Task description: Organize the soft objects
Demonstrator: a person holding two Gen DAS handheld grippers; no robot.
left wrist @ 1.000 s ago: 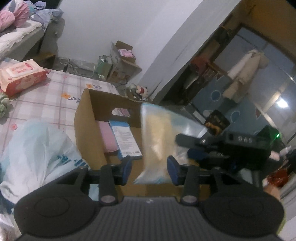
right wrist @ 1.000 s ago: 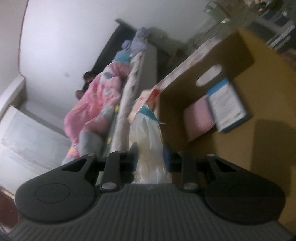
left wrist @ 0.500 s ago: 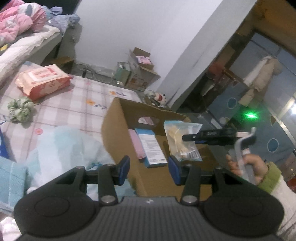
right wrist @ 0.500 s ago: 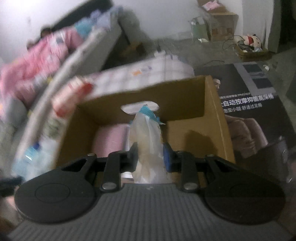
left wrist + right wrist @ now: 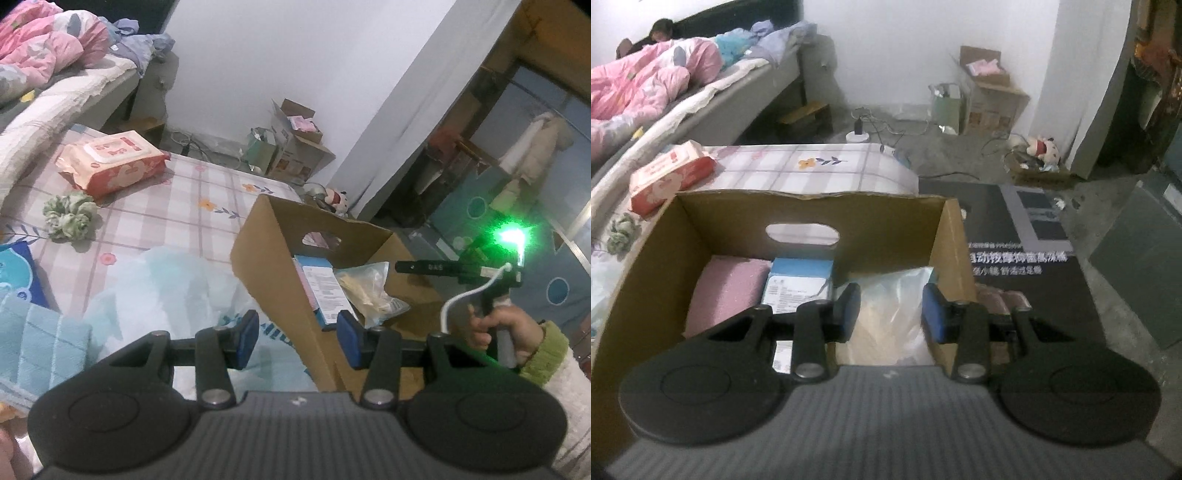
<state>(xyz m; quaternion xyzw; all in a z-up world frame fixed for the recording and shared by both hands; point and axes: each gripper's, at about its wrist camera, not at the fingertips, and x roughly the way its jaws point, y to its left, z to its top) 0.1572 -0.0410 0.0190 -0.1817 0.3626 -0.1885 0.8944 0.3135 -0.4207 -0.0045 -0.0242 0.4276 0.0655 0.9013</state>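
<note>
An open cardboard box (image 5: pixel 812 210) stands on the checked bedspread. Inside it lie a pink pack (image 5: pixel 727 291), a blue-edged pack (image 5: pixel 798 284) and a clear bag of pale yellow stuff (image 5: pixel 890 295). My right gripper (image 5: pixel 891 314) hangs over the box, its jaws opening around that bag, and the pads no longer press it. From the left wrist view the bag (image 5: pixel 369 291) rests in the box (image 5: pixel 273 258), below the right gripper (image 5: pixel 400 266), which a hand (image 5: pixel 506 328) holds. My left gripper (image 5: pixel 298 341) stands open and empty beside the box's near wall.
On the bedspread to the left lie a red wipes pack (image 5: pixel 110 162), a green scrunchie (image 5: pixel 68 218), a pale blue plastic bag (image 5: pixel 166 291) and a blue towel (image 5: pixel 37 347). A bed with pink bedding runs along the far left. Boxes and cables clutter the floor beyond.
The right gripper swung over the box with the clear bag, lowered it inside and spread its jaws off it. The left gripper drew back to the left of the box.
</note>
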